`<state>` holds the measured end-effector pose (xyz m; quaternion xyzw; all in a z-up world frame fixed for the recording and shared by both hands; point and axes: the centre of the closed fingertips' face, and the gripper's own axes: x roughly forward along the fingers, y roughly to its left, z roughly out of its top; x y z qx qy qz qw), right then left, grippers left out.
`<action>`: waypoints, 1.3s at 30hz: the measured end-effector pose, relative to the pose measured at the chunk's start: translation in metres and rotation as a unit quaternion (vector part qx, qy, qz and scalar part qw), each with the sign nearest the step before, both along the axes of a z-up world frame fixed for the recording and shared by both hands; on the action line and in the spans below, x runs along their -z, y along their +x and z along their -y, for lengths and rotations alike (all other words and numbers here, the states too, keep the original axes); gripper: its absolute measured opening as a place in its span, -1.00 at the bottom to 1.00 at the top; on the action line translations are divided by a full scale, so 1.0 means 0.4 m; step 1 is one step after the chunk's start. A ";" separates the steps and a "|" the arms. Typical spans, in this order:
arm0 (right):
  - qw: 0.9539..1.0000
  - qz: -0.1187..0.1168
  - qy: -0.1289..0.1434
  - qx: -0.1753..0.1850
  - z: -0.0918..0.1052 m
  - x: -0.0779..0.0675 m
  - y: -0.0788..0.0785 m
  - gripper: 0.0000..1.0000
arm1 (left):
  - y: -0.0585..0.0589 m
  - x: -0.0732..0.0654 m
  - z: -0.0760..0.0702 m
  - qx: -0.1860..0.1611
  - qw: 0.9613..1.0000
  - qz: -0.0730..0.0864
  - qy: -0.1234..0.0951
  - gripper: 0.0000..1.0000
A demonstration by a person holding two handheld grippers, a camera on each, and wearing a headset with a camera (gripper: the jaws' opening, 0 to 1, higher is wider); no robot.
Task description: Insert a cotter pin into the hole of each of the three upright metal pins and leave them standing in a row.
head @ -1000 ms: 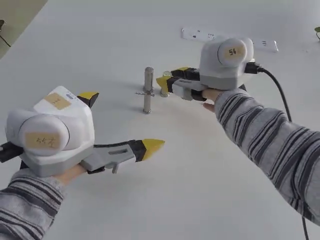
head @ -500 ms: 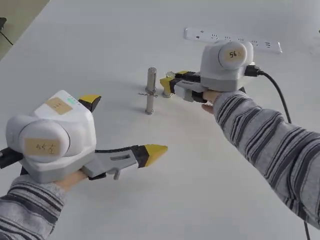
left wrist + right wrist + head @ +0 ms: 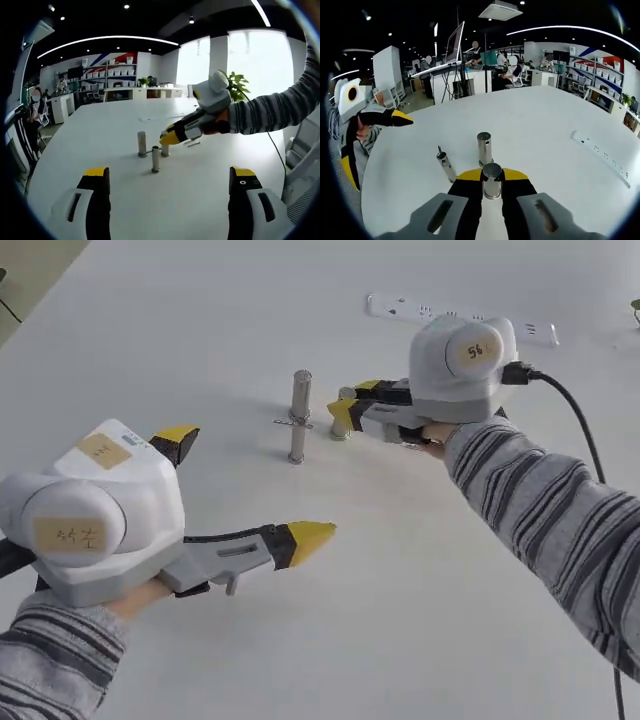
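Ok, three metal pins clustered upper centre of head view: rear pin (image 3: 301, 392), front pin (image 3: 297, 443) with cotter pin (image 3: 288, 423) across top, third pin (image 3: 492, 181) pinched by right gripper (image 3: 349, 402). Left gripper (image 3: 243, 485) lower left, jaws spread, empty.

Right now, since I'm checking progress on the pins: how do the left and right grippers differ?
The left gripper has its fingers spread wide, while the right gripper has its fingers closed in. The left gripper holds nothing, while the right gripper grips an upright metal pin. Both have white bodies and black fingers with yellow tips.
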<state>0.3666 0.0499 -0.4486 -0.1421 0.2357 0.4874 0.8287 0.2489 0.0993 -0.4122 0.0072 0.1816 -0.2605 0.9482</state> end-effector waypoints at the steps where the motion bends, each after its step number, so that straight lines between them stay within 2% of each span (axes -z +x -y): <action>1: 1.000 0.003 -0.005 -0.005 0.005 0.000 -0.007 -0.84 | 0.000 0.000 0.000 0.000 1.000 0.000 0.001 0.97; 10: 1.000 -0.001 -0.010 -0.023 0.035 -0.008 -0.068 -0.84 | -0.008 0.005 0.005 0.006 1.000 -0.006 0.004 0.97; 23: 0.999 -0.003 -0.006 -0.043 0.046 -0.023 -0.148 -0.84 | -0.025 0.000 0.009 0.004 1.000 -0.008 0.002 0.95; 30: 0.999 -0.006 -0.011 -0.052 0.049 -0.010 -0.183 -0.84 | -0.034 0.005 0.010 0.003 1.000 -0.014 0.004 0.94; 39: 0.998 -0.010 -0.014 -0.056 0.054 0.005 -0.199 -0.84 | -0.036 0.005 0.014 0.003 1.000 -0.015 0.003 0.93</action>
